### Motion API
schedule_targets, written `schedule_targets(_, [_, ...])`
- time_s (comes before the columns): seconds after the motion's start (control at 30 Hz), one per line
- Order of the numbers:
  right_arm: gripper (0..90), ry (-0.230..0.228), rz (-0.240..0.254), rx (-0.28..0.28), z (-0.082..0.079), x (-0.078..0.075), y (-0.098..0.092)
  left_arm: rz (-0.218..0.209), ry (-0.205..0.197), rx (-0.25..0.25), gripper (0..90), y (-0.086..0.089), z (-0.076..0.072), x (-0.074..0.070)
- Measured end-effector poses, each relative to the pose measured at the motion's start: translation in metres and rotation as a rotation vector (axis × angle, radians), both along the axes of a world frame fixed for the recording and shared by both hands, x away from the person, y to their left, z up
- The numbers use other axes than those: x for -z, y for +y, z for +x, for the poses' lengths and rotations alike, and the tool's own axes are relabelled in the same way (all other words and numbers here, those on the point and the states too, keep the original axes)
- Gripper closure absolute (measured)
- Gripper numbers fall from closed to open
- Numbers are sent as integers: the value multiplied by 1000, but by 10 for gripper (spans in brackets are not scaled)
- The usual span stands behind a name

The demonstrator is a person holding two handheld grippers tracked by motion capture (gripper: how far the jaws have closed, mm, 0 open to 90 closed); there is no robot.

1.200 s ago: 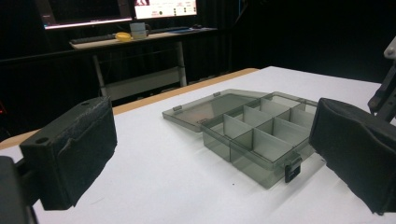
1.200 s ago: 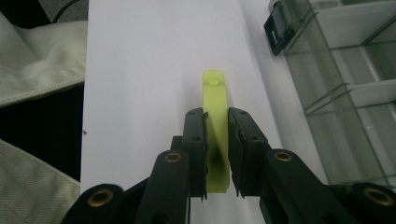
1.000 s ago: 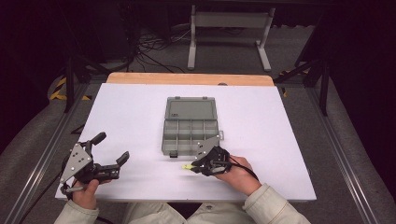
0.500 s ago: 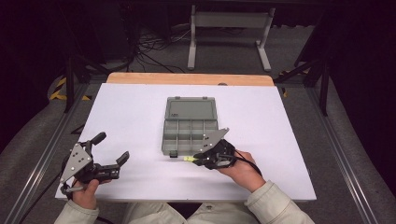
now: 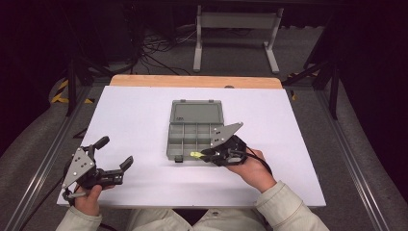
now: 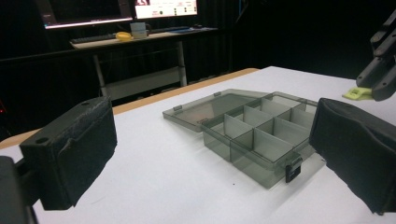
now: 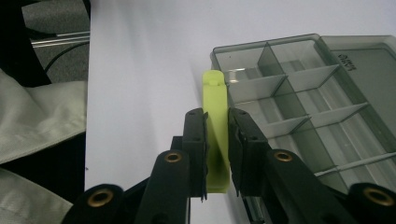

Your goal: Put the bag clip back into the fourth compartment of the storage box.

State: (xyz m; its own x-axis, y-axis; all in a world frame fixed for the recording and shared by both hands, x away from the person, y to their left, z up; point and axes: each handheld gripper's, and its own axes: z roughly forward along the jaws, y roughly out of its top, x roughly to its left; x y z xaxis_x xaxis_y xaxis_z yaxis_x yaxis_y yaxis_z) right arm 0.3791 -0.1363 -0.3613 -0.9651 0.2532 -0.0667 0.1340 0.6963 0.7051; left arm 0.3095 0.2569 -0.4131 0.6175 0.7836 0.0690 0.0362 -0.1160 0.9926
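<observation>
Right gripper view: a yellow-green clip (image 7: pixel 215 135) is pinched by the right tongs (image 7: pixel 217 140), just beside the open compartment box (image 7: pixel 303 88); the left tongs (image 5: pixel 115 156) are held spread, well apart, over the worktop (image 5: pixel 139 120).

A flat, elongated yellow-green plastic piece (image 7: pixel 215 126) is seen at frame centre, clamped edgewise, its notched tip directed up-frame. A grey translucent compartment box (image 7: pixel 308 93) is located at the right, lid opened flat, beside the piece.
</observation>
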Motion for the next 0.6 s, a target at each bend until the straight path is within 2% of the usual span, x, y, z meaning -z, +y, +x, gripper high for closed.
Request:
schedule_targets(0.4, [781,-13,34,53,15,-15,-4,1,2,1,14,0,0,0])
schedule_targets(0.6, [781,-18,32,87,24,-20,-5,1,1,1,14,0,0,0])
